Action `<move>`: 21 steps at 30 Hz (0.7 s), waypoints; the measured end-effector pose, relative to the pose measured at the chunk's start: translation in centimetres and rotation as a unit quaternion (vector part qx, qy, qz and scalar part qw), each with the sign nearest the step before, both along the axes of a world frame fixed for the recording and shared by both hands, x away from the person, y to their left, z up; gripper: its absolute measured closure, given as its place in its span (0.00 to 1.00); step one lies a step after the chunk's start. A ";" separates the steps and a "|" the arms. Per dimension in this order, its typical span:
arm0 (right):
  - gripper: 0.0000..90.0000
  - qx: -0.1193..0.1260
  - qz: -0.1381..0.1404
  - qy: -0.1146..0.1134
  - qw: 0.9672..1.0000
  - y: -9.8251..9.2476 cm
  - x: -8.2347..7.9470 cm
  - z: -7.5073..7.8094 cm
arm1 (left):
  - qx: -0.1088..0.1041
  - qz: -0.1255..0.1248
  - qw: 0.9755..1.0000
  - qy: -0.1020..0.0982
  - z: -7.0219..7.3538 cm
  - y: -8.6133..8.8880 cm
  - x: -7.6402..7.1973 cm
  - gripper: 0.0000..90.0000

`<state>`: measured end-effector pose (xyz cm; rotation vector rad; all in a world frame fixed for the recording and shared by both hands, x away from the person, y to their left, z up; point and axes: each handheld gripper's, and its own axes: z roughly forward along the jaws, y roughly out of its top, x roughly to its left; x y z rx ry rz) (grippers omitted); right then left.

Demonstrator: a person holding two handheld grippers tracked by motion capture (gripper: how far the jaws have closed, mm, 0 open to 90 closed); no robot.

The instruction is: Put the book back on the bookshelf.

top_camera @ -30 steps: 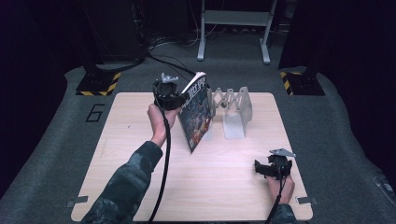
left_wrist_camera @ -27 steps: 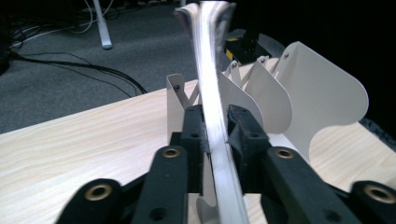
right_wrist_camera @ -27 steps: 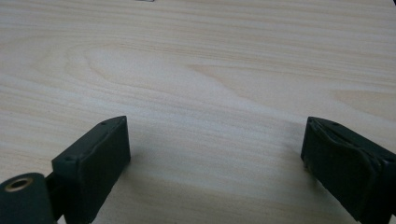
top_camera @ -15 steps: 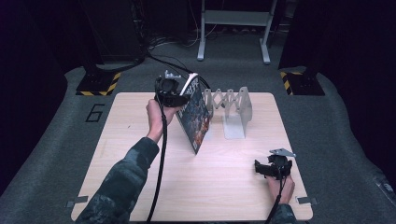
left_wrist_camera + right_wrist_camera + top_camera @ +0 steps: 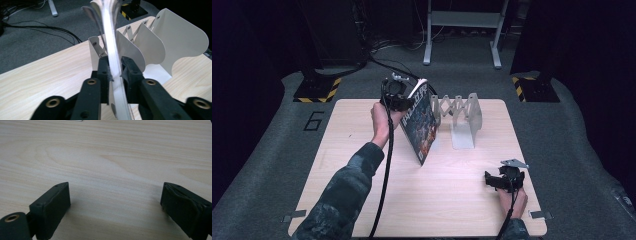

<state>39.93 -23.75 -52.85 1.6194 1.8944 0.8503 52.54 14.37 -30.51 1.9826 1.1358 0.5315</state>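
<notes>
White metal rack (image 5: 462, 112) nearer now: left gripper (image 5: 404, 102), jaws just re-closed, clamps magazine (image 5: 419, 125) upright for slotting; right gripper (image 5: 504, 181) wide, idle

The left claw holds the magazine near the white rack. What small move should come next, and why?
Probably ease the magazine a little toward the white rack and line its edge up with the nearest slot. The left claw is shut on it, it hangs tilted above the table, and the rack's first divider stands just beyond. The right claw rests open.
</notes>
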 end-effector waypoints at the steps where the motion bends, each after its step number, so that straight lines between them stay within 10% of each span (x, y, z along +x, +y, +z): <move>1: 0.09 0.000 0.000 0.000 1.000 0.0 0.0 0.0 | -0.003 0.000 1.000 0.000 0.0 -0.1 -0.1 0.91; 21: 0.10 -0.003 0.003 -0.002 1.000 -0.1 0.0 0.0 | -0.027 0.036 0.997 -0.059 0.2 -1.6 -0.9 0.92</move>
